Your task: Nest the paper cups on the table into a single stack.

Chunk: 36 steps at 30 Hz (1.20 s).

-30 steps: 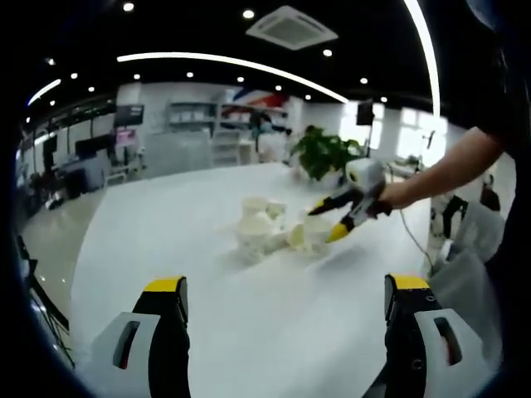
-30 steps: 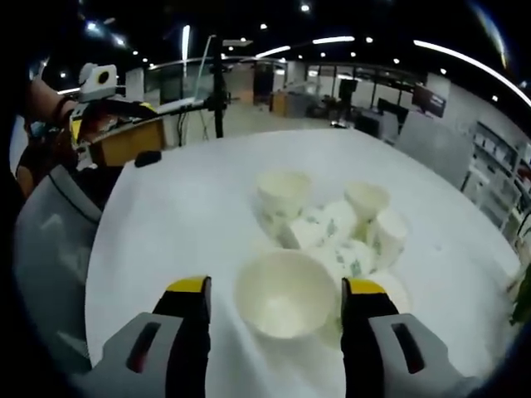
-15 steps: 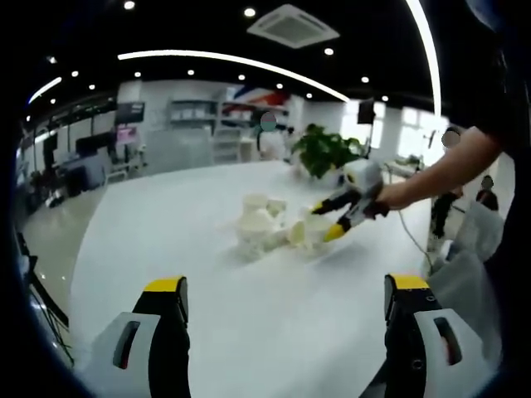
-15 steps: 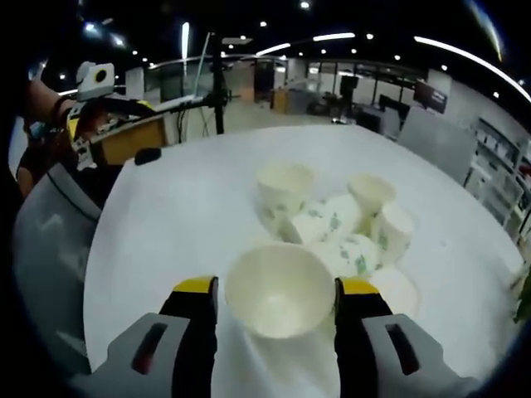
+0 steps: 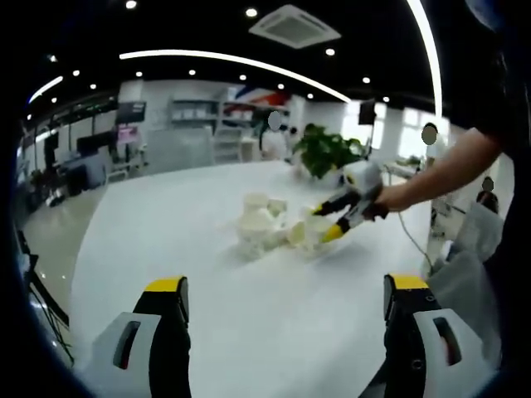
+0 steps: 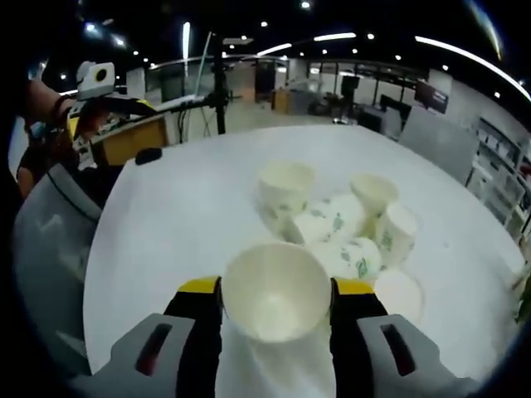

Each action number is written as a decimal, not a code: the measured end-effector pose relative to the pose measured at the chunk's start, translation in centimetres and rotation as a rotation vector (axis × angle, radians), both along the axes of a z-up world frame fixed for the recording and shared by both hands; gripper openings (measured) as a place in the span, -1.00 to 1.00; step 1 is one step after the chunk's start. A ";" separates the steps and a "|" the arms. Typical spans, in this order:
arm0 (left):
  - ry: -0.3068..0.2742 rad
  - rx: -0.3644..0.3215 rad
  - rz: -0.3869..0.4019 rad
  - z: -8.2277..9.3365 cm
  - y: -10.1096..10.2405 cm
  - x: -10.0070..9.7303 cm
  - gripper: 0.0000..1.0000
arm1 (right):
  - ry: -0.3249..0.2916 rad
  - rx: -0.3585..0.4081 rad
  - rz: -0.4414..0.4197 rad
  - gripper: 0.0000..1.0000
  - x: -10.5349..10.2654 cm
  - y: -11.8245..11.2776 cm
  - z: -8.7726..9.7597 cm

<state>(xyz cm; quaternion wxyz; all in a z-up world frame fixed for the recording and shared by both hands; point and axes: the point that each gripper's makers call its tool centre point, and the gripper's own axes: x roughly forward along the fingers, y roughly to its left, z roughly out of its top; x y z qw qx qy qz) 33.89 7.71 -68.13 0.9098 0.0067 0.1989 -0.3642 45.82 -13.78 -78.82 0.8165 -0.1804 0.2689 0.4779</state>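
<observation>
While the right tongs (image 6: 276,290) clamped a cup (image 6: 275,292), squeezing risked crushing it; left tongs (image 5: 286,303) stood apart.

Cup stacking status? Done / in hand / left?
Done: no stack visible yet. In hand: right claw is shut on one paper cup. Left: the other cups sit loose in a cluster on the table, some tipped over. Left claw hangs open, away from them.
</observation>
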 end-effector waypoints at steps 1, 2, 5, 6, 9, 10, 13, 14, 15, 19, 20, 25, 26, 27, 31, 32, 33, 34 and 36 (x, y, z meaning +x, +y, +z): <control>0.000 -0.002 -0.001 0.0 0.0 0.0 0.97 | -0.001 -0.001 0.001 -0.04 -0.1 0.0 0.0; -0.001 -0.002 0.000 0.0 0.0 0.0 0.97 | -0.001 -0.001 0.001 -0.04 -0.1 0.0 0.0; -0.002 -0.001 -0.001 0.1 0.0 0.1 0.97 | 0.001 0.000 0.001 -0.05 -0.3 -0.1 0.0; -0.002 -0.002 -0.003 0.1 0.0 0.1 0.97 | -0.001 -0.002 0.001 -0.05 -0.3 -0.2 0.0; -0.003 -0.002 -0.006 0.1 -0.1 0.1 0.97 | -0.004 0.000 0.000 -0.05 -0.4 -0.2 0.1; -0.003 -0.002 -0.006 0.1 -0.1 0.2 0.97 | -0.002 -0.002 -0.001 -0.05 -0.5 -0.3 0.2; -0.006 -0.001 -0.012 0.1 -0.3 0.2 0.96 | -0.007 0.000 -0.002 -0.05 -0.4 -0.4 0.4; -0.007 -0.001 -0.013 0.2 -0.3 0.2 0.97 | -0.006 0.004 -0.007 -0.05 -0.4 -0.4 0.4; -0.007 -0.001 -0.013 0.2 -0.3 0.2 0.97 | -0.007 0.004 -0.009 -0.05 -0.4 -0.5 0.5; -0.010 -0.003 -0.018 0.2 -0.6 0.1 0.96 | -0.007 0.011 -0.011 -0.06 -0.7 -0.4 0.8; -0.009 -0.003 -0.018 0.2 -0.6 0.1 0.96 | -0.008 0.011 -0.010 -0.06 -0.8 -0.4 1.0; -0.010 -0.008 -0.019 0.3 -0.7 -0.1 0.96 | -0.013 0.014 0.000 -0.06 -1.4 -0.1 1.4; -0.011 -0.008 -0.020 0.3 -0.7 -0.2 0.96 | -0.012 0.017 0.002 -0.06 -1.5 -0.1 1.4; -0.012 -0.007 -0.019 0.3 -0.7 -0.2 0.96 | -0.015 0.019 0.005 -0.06 -1.7 0.0 1.5; -0.012 -0.009 -0.024 0.3 -0.7 -0.3 0.96 | -0.021 0.022 0.014 -0.06 -2.3 0.2 2.0; -0.012 -0.010 -0.025 0.4 -0.7 -0.3 0.96 | -0.026 0.023 0.017 -0.06 -2.3 0.2 2.1; -0.014 -0.013 -0.025 0.4 -0.8 -0.3 0.96 | -0.029 0.026 0.020 -0.06 -2.5 0.3 2.2; -0.016 -0.015 -0.026 0.4 -0.8 -0.3 0.95 | -0.029 0.027 0.021 -0.06 -2.7 0.3 2.4; -0.017 -0.015 -0.027 0.5 -0.8 -0.3 0.95 | -0.035 0.029 0.027 -0.06 -2.9 0.3 2.5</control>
